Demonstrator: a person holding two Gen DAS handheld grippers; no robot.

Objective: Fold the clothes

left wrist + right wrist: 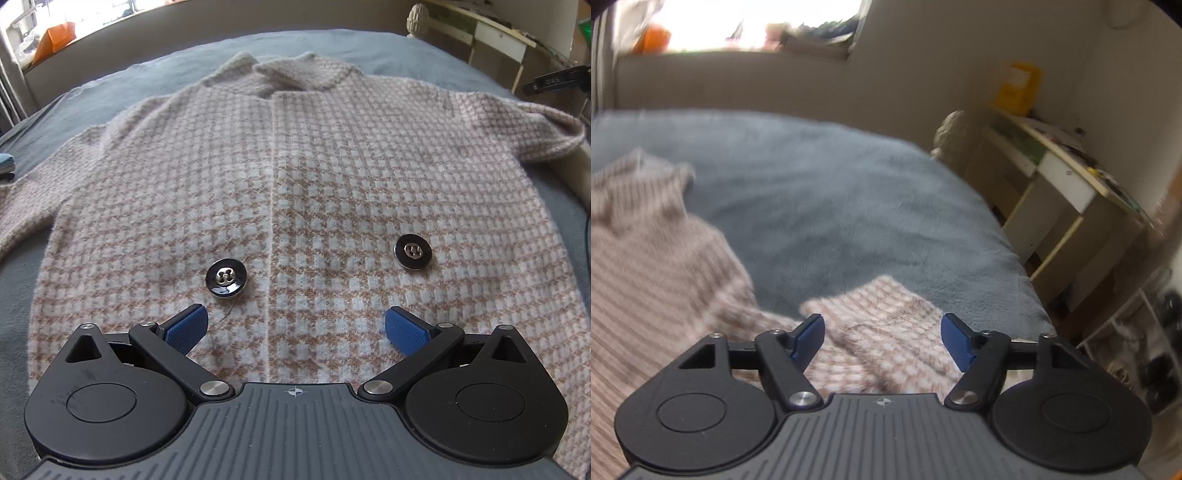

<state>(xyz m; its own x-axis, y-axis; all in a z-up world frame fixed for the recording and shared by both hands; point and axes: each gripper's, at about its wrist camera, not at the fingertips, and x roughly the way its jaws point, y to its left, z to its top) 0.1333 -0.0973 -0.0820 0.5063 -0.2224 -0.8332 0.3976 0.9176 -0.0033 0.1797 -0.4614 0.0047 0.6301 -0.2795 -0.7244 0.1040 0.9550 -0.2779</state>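
Observation:
A pink-and-tan houndstooth knit cardigan (332,177) lies flat, front up, on a blue-grey bed cover (155,70), collar at the far side, with two black buttons (226,282) near its hem. My left gripper (293,326) is open and empty, just above the cardigan's lower front, between the buttons. In the right wrist view, which is blurred, the cardigan's right sleeve (886,325) lies on the cover with its cuff pointing away. My right gripper (882,339) is open and empty, its fingers either side of that cuff; contact cannot be told.
The bed's right edge (1027,280) drops off beside a pale desk (1063,173) and low shelves (1137,332). A window ledge (92,33) runs behind the bed. A dark object (554,79) shows at the far right in the left wrist view.

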